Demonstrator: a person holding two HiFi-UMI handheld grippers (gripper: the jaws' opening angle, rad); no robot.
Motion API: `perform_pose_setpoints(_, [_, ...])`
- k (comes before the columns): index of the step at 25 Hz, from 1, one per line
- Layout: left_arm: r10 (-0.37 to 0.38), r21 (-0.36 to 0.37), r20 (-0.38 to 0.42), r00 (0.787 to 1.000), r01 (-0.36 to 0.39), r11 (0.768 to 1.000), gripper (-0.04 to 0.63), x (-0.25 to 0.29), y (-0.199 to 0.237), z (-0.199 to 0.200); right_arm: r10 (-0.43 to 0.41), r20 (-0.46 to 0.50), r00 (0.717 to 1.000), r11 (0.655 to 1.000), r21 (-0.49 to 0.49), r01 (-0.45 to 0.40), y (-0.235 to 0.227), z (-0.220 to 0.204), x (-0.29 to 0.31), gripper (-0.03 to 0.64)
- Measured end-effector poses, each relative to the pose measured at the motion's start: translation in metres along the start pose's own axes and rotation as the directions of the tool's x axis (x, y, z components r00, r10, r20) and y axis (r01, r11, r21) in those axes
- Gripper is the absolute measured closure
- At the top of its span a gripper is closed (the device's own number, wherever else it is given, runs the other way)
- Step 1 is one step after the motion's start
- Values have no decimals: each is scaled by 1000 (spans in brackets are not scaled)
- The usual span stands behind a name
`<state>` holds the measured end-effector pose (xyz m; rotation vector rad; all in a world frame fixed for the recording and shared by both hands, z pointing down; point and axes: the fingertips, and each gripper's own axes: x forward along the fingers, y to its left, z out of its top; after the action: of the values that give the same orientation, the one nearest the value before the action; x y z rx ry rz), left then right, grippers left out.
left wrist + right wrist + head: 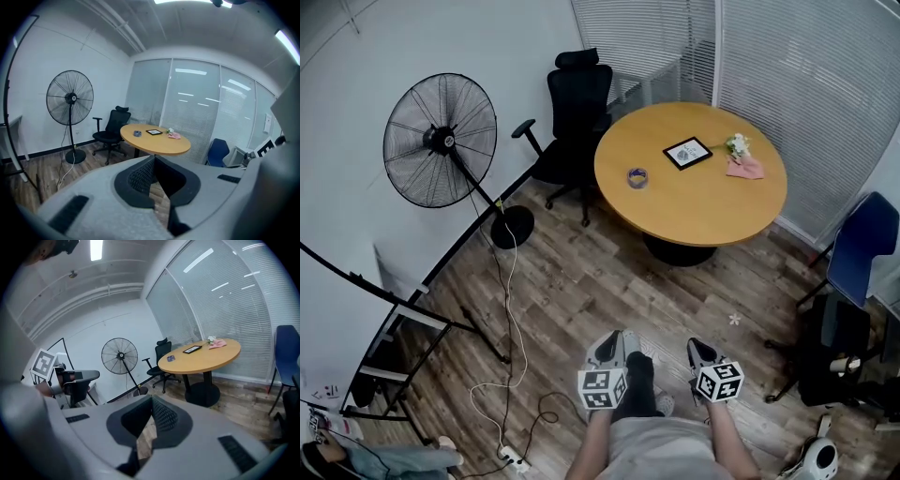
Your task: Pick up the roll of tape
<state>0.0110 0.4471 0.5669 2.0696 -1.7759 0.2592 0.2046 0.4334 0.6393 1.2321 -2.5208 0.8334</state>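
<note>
the two tools are closest, down low in front of the person's legs. the left tool (617,339) has its two jaws pressed together at the tips, and nothing sits between them. the right tool (701,349) is closed too, with nothing in it. each one has a white cube with black squares on it. both tools point out over the floor toward the desk, and both are far from it.

the wood floor (581,272) is the biggest thing here. next comes the round yellow-brown desk (703,220), which stands on one dark foot near the window blinds (806,84). a big black fan (441,141) on a pole stands by the white wall, off to the left of the desk. a black office chair (577,108) sits close to the desk's left side. a blue chair (862,246) stands to the right, apart from the desk. a thin white cord (512,309) runs from the fan's foot across the floor.

four small things lie on the desk. a black picture frame (687,153) lies flat near the middle. a pink cloth (746,169) lies near the right edge, with a little bunch of white flowers (737,144) just beside it. the roll of tape (637,177) is the smallest. it looks bluish and lies flat on the left part of the desk, a little way left of the frame, touching none of the other things.
</note>
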Motion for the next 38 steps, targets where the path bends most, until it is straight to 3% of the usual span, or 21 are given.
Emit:
perform_pose_setpoints(6, [41,-33,-15,999,-41,999,586,34,36,11,31,-33,999,999,-18,-32,1,17,50,620])
perform_pose_setpoints(13, [66,-33,-14,998,-67,997,586,96,87,56,39,-47,998,999,-4,-39,-6,59,127,620])
perform_pose_setpoints(26, [-2,1,-40,999,2,1000,586,231,160,139,-47,-28,998,997,55,49,-33,138,246,620])
perform_pose_setpoints(38, [-54,41,-48,997,56,998,586,294,217,166,-88,-28,996,996,20,88,-31,173,320,620])
